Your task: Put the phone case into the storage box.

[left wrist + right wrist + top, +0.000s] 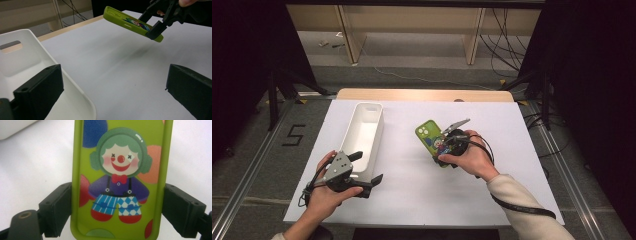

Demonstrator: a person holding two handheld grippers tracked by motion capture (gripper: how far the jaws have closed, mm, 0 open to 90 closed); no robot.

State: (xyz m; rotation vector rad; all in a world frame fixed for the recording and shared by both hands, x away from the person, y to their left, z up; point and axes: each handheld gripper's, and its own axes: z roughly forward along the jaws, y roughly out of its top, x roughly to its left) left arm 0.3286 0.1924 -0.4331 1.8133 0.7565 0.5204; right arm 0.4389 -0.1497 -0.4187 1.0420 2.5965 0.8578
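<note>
Green phone case (130,23) clamped across long edges by right gripper (451,148), lifted; left gripper (112,92) jaws apart.

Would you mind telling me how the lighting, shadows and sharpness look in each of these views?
High view: the white table sheet is evenly lit, the surroundings dark. Left gripper view: a soft smudged shadow lies on the sheet under the raised lime-green phone case, and the near black jaws look blurry. Right gripper view: the case's clown print is fairly sharp, while the white rectangular plastic bin behind is washed out.
</note>
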